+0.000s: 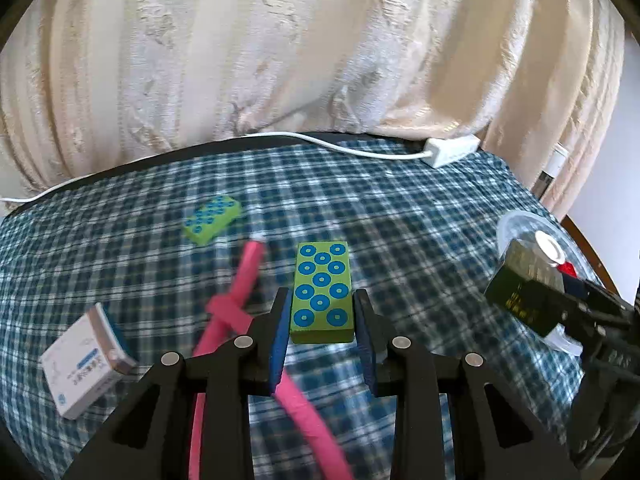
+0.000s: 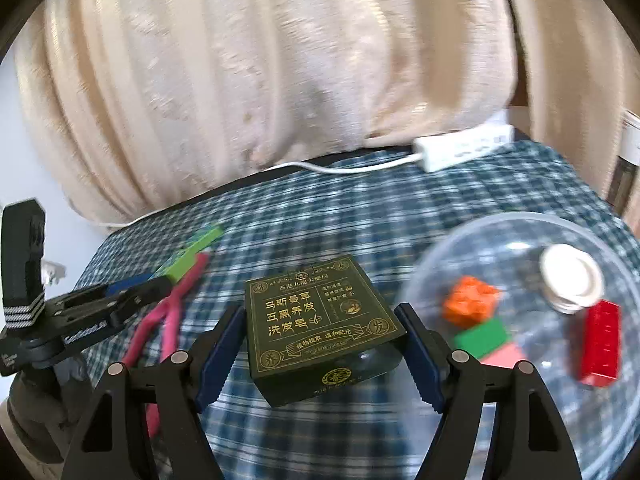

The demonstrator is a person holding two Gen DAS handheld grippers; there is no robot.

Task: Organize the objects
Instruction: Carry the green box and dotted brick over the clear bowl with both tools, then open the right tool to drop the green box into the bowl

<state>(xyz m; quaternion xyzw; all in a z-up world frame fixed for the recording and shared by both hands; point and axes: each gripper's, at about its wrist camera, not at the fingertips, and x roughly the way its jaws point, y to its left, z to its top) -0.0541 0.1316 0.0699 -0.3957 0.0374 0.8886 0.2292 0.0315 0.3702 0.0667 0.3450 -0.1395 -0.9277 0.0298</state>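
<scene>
Left gripper (image 1: 322,316): my blue pads sit on both long sides of a green block with blue rings (image 1: 322,292); I hold it clamped, lifted over the checked tablecloth (image 1: 400,216)
Right gripper (image 2: 320,344): my jaws are shut on a dark green box with gold Chinese lettering (image 2: 320,320), tilted, held just left of the bowl's rim
Clear plastic bowl (image 2: 520,224): near the right edge of the table; inside lie an orange brick (image 2: 470,300), a green brick (image 2: 482,336), a pink brick (image 2: 504,356), a red brick (image 2: 600,340) and a white round cap (image 2: 570,278)
Second green block (image 1: 212,218): flat on the cloth, toward the far left, well apart from the one I hold
Pink cord (image 1: 240,292): knotted, lying on the cloth near the front edge, running under my left fingers (image 1: 280,332)
White medicine box (image 1: 84,364): tilted, near the front left corner
Power strip (image 1: 452,150): white, at the far right corner, its cable trailing along the far edge
Curtain (image 1: 280,48): cream, hanging behind the table
</scene>
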